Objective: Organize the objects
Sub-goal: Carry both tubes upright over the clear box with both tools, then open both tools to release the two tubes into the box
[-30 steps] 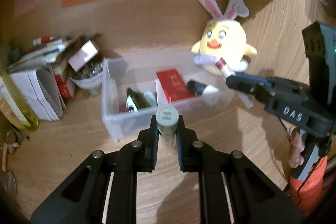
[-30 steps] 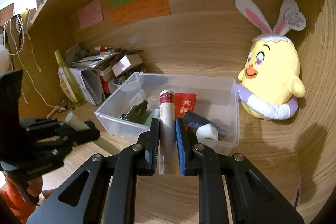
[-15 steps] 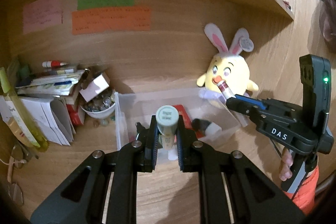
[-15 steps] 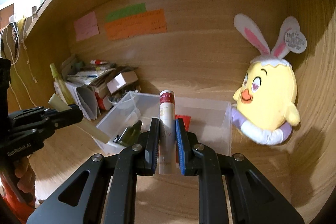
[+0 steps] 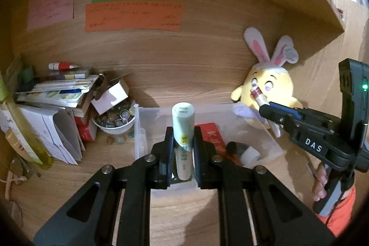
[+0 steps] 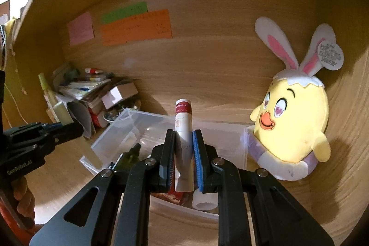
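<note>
Left gripper: my left gripper is clamped on a pale green tube, which stands upright between the pads, cap end up.
Right gripper: my right gripper is clamped on a white tube with a red band, also upright; in the left view it shows out to the right, tube tip in front of the toy.
Where the tubes are: both are in the air, above and just in front of the clear plastic bin, neither touching it.
Step in hand: I judge this as the carry stage, one tube in each hand, not yet set down anywhere.
Next move: it calls for choosing a spot for each tube, lowering it there, and only then easing the pads apart; whether that spot is the bin or elsewhere I cannot tell.
Inside the bin: a red packet, a dark item with a white cap and a dark green bottle already take up floor space.
In the way: those items crowd the near part of the bin, so a tube lowered straight down may land on them and tip.
Right of the bin: a yellow bunny-eared plush sits close against the bin's end wall.
Left of the bin: a white bowl of small stones, loose stones beside it, and a leaning pile of books and papers.
Back wall: paper notes, well apart from the work.
</note>
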{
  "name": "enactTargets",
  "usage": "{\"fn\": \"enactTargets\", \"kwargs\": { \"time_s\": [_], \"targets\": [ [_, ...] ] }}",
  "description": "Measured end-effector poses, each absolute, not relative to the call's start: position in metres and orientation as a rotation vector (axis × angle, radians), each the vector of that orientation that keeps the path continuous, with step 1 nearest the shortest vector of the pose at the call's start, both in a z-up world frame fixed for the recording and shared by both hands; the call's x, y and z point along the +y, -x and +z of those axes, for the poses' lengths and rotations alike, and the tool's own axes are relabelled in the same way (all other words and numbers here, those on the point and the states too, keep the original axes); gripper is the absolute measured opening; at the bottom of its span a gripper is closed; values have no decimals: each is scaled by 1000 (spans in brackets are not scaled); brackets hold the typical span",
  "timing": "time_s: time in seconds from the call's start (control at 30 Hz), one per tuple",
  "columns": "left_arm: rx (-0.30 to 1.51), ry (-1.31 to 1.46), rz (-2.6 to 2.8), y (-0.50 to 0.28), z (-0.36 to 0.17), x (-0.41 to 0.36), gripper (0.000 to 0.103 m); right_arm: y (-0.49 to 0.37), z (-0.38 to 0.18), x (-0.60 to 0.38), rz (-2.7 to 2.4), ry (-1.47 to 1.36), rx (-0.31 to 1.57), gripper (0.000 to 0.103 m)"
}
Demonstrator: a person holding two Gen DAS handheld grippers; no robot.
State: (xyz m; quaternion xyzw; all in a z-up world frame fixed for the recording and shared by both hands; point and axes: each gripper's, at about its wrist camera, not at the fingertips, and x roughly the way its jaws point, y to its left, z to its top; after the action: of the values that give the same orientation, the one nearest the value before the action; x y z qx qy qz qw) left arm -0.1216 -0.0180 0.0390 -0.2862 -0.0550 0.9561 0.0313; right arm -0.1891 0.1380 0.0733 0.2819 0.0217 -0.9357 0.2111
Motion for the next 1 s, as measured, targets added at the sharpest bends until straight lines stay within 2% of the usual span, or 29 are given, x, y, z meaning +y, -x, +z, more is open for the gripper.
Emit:
{"fn": "enactTargets", "kwargs": {
  "time_s": [0.4, 0.9, 1.0],
  "targets": [
    [-166, 943, 2862, 147, 17, -7, 14, 204, 46, 116, -2569, -849, 133, 14],
    [-287, 1109, 2749, 173, -16, -17, 14, 221, 10, 92, -2507, -980, 229, 14],
    [-290, 1113, 2771, 173, -17, -20, 27, 221, 5, 87, -2494, -1003, 248, 14]
  ]
}}
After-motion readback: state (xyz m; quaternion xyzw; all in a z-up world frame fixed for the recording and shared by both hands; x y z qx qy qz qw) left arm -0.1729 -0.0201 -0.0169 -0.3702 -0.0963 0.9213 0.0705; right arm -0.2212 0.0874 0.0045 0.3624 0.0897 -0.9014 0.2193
